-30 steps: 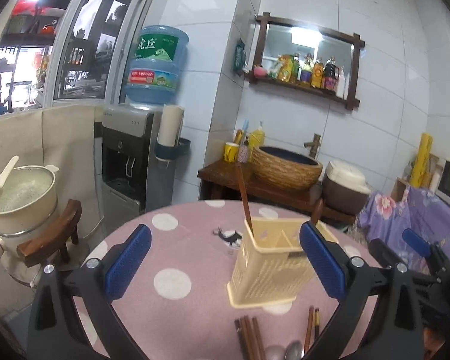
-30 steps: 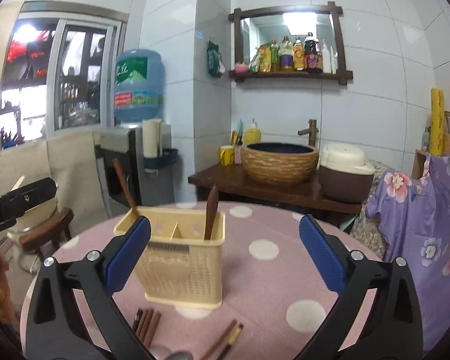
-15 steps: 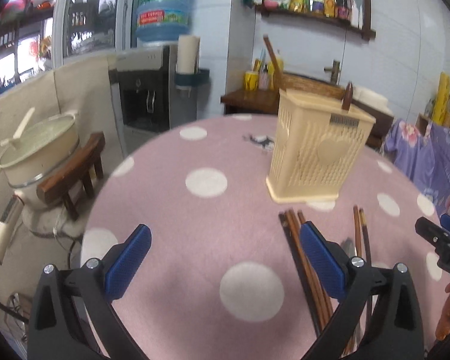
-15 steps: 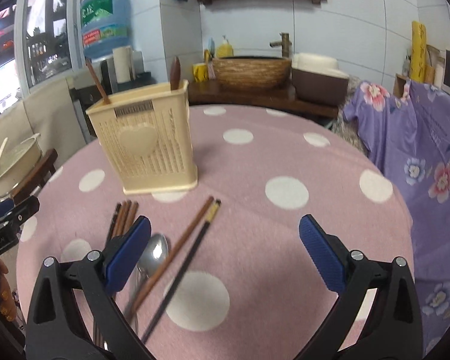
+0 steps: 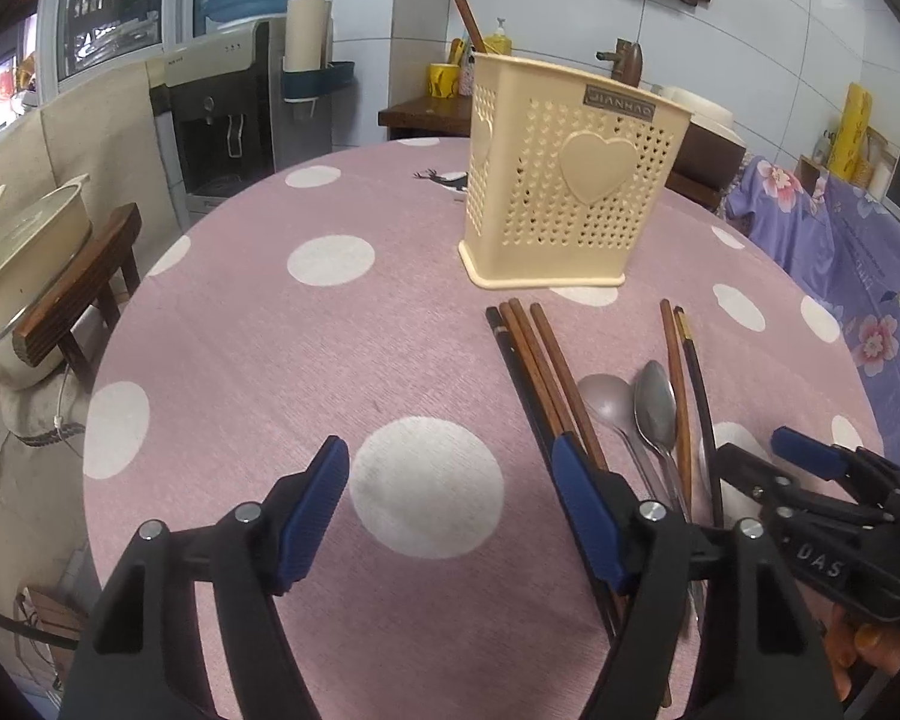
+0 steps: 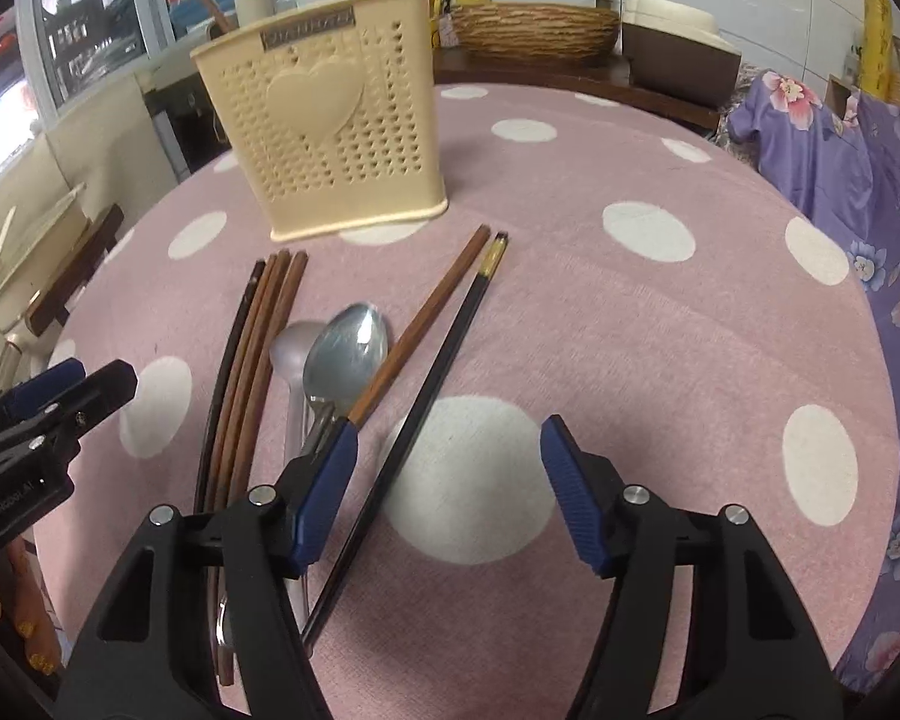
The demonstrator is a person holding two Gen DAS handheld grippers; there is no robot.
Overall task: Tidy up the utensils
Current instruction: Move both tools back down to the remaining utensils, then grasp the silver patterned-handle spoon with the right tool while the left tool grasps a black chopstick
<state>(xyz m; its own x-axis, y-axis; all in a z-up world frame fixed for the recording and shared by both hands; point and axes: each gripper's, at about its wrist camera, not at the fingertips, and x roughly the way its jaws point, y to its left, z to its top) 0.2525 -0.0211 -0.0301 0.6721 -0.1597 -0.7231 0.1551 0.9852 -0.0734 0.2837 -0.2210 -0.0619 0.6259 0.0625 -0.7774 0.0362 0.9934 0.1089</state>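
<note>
Blue-padded right tool (image 6: 447,483) gapes wide above black chopstick (image 6: 417,420).

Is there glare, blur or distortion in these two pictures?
Right wrist view: glare on the spoon bowl, and the utensil holder looks slightly blurred. Left wrist view: the holder is sharper. Both views: fisheye bending with dark corners.

chopsticks (image 6: 258,360) and spoons (image 6: 345,354) before holder (image 6: 324,114)
</note>
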